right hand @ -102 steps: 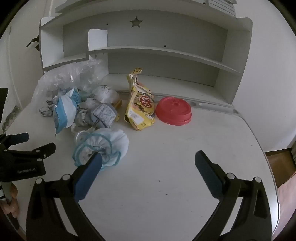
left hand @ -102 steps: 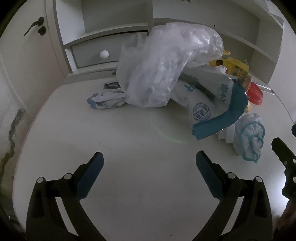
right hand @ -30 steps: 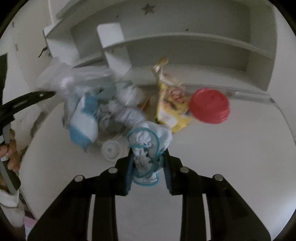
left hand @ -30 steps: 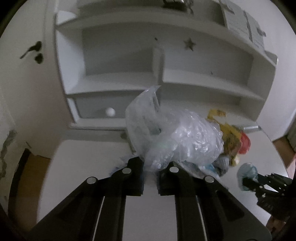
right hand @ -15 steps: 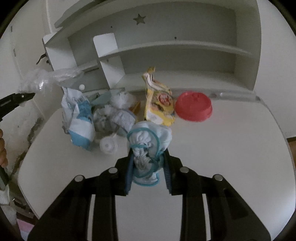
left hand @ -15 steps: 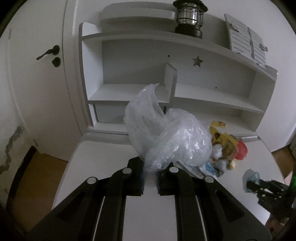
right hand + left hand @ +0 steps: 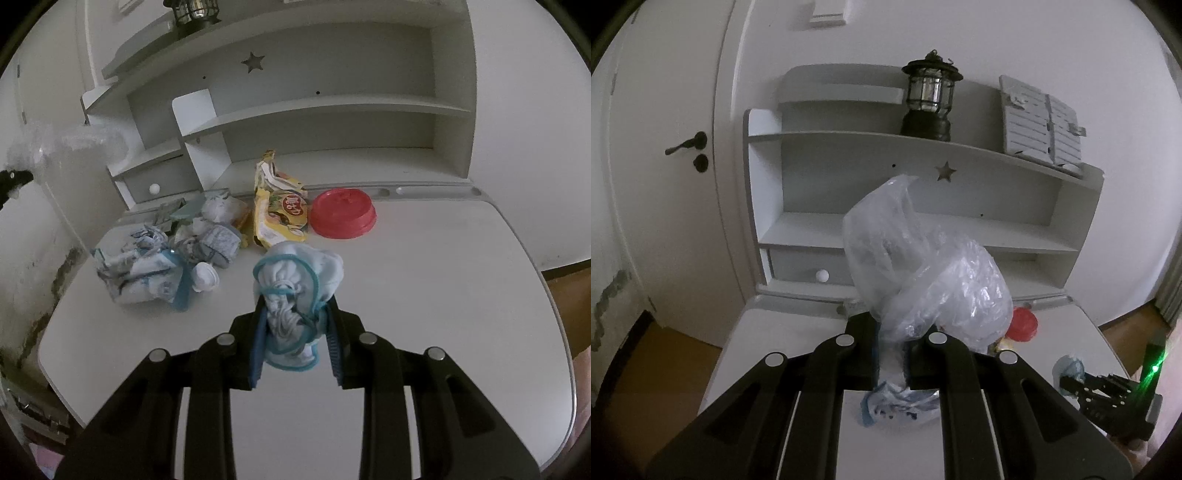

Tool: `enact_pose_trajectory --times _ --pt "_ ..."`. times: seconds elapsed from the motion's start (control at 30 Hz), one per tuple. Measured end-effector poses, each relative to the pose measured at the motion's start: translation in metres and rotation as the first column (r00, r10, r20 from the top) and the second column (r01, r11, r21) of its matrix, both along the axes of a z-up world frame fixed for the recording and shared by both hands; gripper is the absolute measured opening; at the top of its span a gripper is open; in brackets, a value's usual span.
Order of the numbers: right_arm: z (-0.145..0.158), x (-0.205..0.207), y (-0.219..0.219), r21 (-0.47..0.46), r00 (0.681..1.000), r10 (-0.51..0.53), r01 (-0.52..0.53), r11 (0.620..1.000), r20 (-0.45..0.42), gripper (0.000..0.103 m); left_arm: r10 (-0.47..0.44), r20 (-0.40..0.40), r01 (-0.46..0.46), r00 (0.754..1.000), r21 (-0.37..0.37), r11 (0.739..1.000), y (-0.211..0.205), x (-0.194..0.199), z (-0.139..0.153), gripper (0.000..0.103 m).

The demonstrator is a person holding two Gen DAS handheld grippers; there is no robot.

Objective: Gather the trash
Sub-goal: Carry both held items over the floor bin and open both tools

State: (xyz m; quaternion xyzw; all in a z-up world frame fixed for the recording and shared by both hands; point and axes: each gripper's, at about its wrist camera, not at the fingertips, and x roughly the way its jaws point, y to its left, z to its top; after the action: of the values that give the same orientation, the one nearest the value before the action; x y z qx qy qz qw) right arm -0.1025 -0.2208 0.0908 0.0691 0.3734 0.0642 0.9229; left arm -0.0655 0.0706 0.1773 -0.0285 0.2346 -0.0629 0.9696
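My left gripper [image 7: 891, 354] pinches the crinkled clear plastic bag [image 7: 923, 273] above the white desk [image 7: 775, 332]. My right gripper [image 7: 294, 345] clamps a crumpled white wad with blue trim [image 7: 295, 284] above the desk, near the trash pile [image 7: 166, 251].

The bag [image 7: 923, 280] is thin crinkled glossy clear plastic, the bundle [image 7: 295, 288] soft matt cloth, the surface [image 7: 424, 295] smooth matt white.

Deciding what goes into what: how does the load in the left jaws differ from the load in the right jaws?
The clear plastic bag in the left gripper is see-through, loose and billowing upward; the blue-trimmed wad in the right gripper is opaque, tightly bunched and smaller. Both are clamped and lifted off the desk.
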Motion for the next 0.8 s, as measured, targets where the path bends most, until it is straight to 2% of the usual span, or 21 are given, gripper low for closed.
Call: enact_pose_trajectory --times 0.3,0.47,0.57,0.63,0.7,0.73,0.8 --pt "0.003 -0.018 -0.007 -0.01 1.0 -0.007 0.007 1.0 0.002 0.028 -0.034 -0.017 0.035 0.999 0.025 0.999 -0.021 -0.008 -0.001 0.008" --pt "-0.004 -0.032 -0.022 0.017 1.0 0.004 -0.004 1.0 -0.027 0.028 -0.073 -0.058 0.076 0.996 0.056 0.995 -0.056 -0.012 -0.025 0.008" --pt "0.007 -0.055 -0.052 0.034 1.0 -0.003 0.004 0.999 -0.025 0.028 -0.166 -0.102 0.172 0.981 0.055 0.983 -0.099 -0.021 -0.047 0.008" --pt "0.021 -0.083 -0.09 0.052 0.999 -0.023 0.025 0.998 -0.026 0.028 -0.265 -0.128 0.273 0.956 0.054 0.96 -0.142 -0.032 -0.058 0.008" --pt "0.032 -0.117 -0.132 0.03 0.997 -0.073 0.074 0.997 -0.035 0.028 -0.386 -0.144 0.396 0.911 0.05 0.917 -0.196 -0.051 -0.065 0.008" --pt "0.036 -0.14 -0.156 0.009 0.993 -0.11 0.111 0.994 -0.043 0.028 -0.443 -0.15 0.455 0.884 0.054 0.889 -0.221 -0.064 -0.068 0.008" --pt "0.035 -0.181 -0.2 -0.014 0.98 -0.187 0.187 0.982 -0.072 0.028 -0.567 -0.163 0.583 0.807 0.072 0.809 -0.28 -0.1 -0.078 0.008"
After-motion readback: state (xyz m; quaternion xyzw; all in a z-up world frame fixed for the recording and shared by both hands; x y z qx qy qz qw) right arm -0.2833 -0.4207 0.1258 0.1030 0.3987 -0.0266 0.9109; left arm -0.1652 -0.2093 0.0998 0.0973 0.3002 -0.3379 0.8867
